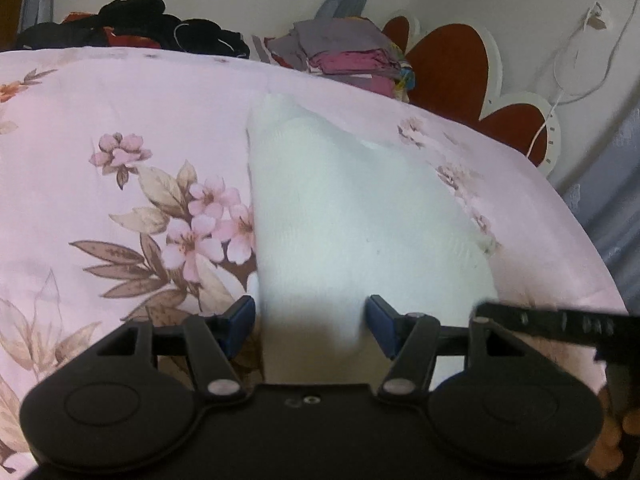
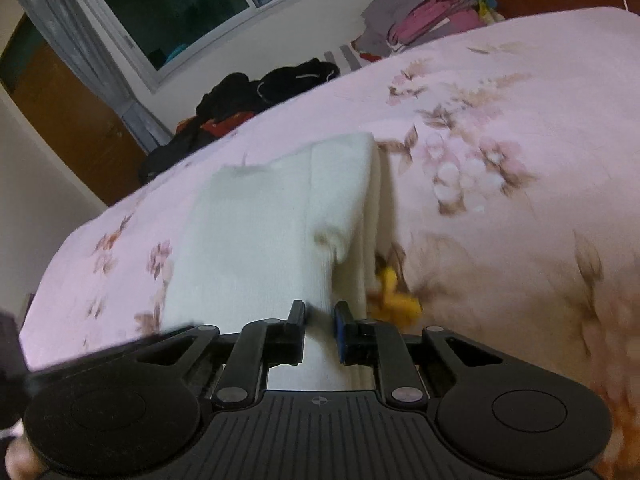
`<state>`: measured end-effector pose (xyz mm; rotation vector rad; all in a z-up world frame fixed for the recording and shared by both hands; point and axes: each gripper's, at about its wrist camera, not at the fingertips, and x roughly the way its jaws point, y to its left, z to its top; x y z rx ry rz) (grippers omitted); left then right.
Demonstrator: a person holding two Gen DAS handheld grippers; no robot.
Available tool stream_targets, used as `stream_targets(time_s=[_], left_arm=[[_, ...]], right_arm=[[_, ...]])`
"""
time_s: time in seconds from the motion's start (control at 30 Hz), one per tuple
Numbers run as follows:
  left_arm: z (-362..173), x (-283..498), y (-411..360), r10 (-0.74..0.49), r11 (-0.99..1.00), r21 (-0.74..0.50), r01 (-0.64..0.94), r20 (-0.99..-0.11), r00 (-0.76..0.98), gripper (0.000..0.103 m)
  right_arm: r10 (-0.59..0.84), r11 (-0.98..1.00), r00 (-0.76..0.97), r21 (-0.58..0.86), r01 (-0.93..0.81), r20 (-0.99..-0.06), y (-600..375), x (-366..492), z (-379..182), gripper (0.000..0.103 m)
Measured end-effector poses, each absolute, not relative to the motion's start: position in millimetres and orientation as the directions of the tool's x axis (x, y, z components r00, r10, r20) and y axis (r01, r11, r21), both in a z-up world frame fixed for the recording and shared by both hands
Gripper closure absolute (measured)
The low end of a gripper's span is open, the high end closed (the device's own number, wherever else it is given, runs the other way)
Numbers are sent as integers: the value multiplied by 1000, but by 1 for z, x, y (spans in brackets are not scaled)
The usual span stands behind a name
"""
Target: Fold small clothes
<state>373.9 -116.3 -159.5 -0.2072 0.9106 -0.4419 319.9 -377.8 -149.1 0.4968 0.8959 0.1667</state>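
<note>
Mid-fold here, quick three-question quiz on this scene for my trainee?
1. True or false: the right gripper is shut on the white garment.
2. Are the left gripper's jaws open or shut?
3. What lies at the bed's far edge? A) black clothes and a folded pile B) shoes C) nothing

Key: 1 true; 2 open, with the garment between them; 3 A.

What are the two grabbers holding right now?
The right gripper pinches the white cloth at its near edge. The left gripper is open around it, not pinching.
</note>
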Motion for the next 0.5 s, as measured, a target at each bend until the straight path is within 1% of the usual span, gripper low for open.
stream_targets(time_s=[0.13,0.23,0.33,0.37,0.4,0.5], left_arm=[[-162,371,-119,-446,894,-338,293,-720,531,42],[-161,369,-120,-442,896,-339,286,-724,529,42],[-158,366,-123,-434,900,-319,298,-732,525,43],[-155,366,-123,-433,900,-321,296,-738,517,47],[-150,365,-123,-435,899,-325,294,-740,513,47],[-130,362,-121,-435,900,-319,298,-714,549,46]], right_arm=[[346,870,593,485,87,-727,-378,297,-160,88],[365,853,587,513,101,-723,-380,284,-163,88],[300,886,579,447,126,-758,-379,276,-165,88],[309,878,576,460,133,-757,-382,275,-167,88],[314,872,571,469,143,-758,-384,274,-167,88],[297,899,580,427,99,-759,-381,276,-152,88]])
